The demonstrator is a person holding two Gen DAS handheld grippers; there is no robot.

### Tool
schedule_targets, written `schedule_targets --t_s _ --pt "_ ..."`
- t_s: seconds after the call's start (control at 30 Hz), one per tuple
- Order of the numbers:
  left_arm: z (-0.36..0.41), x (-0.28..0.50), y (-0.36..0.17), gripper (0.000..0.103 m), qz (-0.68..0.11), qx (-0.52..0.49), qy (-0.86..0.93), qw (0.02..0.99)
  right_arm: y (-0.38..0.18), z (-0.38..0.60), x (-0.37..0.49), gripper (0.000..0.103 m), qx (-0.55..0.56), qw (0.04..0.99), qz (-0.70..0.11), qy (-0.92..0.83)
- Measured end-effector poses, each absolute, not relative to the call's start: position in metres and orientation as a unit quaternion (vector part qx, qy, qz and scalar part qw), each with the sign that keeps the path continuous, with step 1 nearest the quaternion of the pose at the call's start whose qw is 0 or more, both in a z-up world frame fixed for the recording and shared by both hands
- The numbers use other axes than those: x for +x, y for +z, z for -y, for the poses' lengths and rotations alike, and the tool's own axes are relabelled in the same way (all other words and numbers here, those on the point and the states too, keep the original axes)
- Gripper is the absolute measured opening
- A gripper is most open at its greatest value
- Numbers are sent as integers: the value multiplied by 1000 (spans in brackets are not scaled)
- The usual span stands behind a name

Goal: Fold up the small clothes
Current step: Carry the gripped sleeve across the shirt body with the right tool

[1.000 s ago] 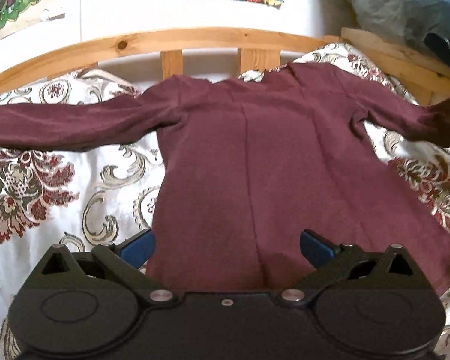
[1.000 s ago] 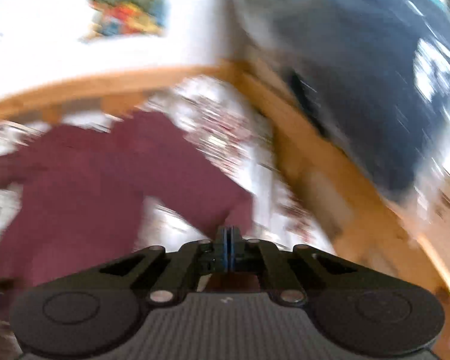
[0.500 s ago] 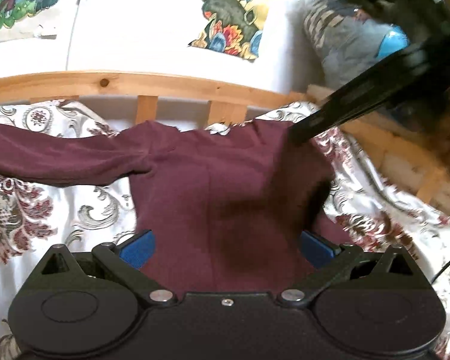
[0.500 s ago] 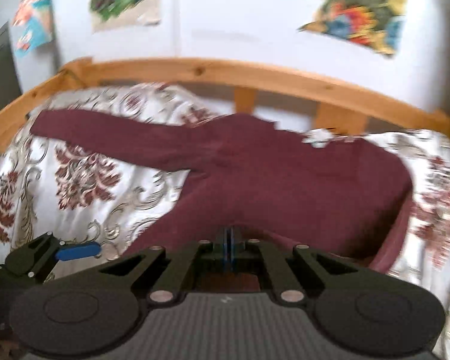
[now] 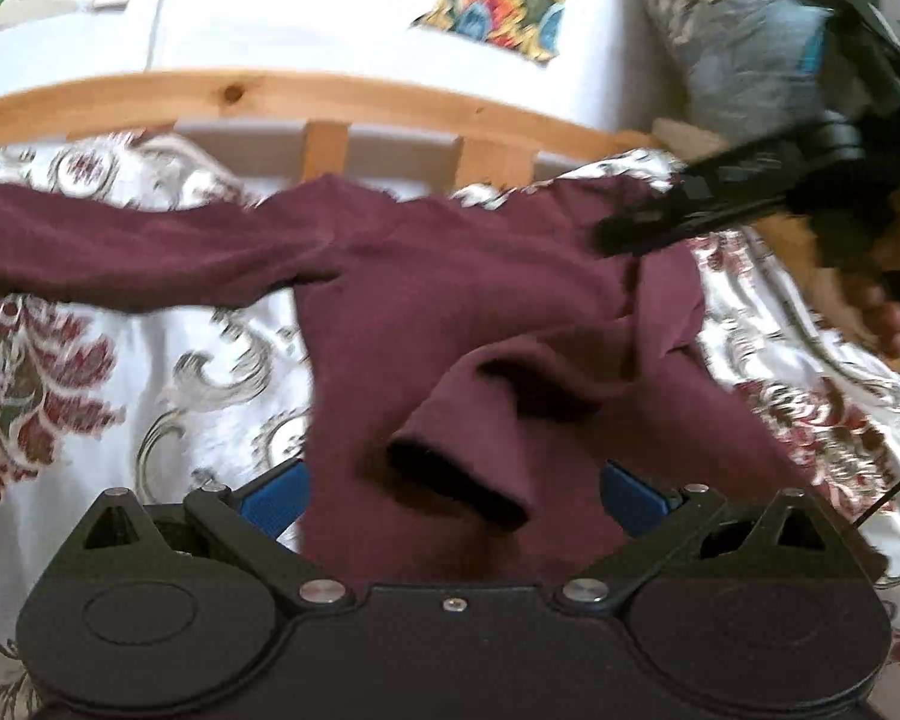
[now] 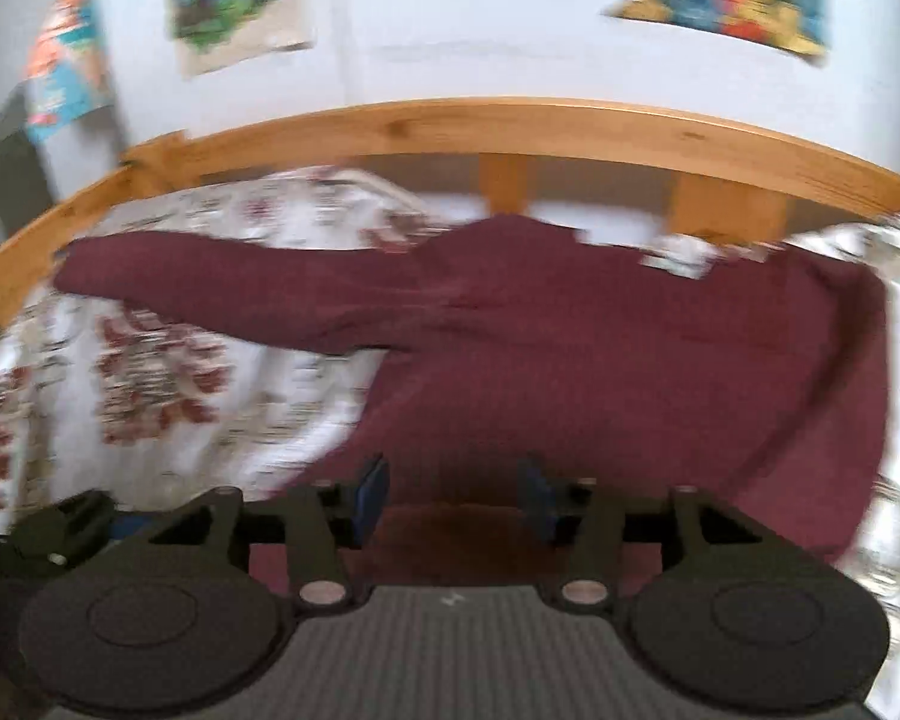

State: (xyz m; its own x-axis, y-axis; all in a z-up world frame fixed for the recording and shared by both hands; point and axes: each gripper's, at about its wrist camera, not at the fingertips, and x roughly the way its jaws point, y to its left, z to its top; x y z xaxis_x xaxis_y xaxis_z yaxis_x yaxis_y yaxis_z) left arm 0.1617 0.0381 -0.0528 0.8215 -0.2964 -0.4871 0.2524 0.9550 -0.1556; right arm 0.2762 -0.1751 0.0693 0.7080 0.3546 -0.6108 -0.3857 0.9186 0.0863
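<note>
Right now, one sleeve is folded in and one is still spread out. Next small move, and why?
Probably take the left tool to the outstretched sleeve and grip near its cuff. The other sleeve already lies across the maroon top, and the right tool has just been opening with nothing pinched between its pads. The left tool is open, and that sleeve still lies flat on the floral bedspread.
</note>
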Motion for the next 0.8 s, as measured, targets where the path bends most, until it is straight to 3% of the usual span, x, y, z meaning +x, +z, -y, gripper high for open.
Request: schedule_targets --t_s 0.17,0.4,0.47,0.53,0.7,0.73,0.8 --pt "-55 182 -62 102 -272 -72 -123 952 67 245 294 68 -30 947 -307 88" --pt "-61 197 -64 78 -271 -104 -151 945 76 308 337 66 19 930 -366 22" --pt "-61 198 -66 68 -276 -110 -161 941 87 307 351 66 4 926 -376 16" --pt "-59 200 -68 39 -288 -113 -168 936 95 301 369 67 -27 920 -391 11" --pt "-60 197 -72 6 -295 -129 -172 931 91 292 399 68 -77 912 -403 3" --pt "-59 196 -71 5 -293 -127 -172 932 88 292 403 64 -73 914 -400 6" --pt "-58 196 -69 4 -299 -134 -182 927 80 293 410 23 -57 914 -401 24"
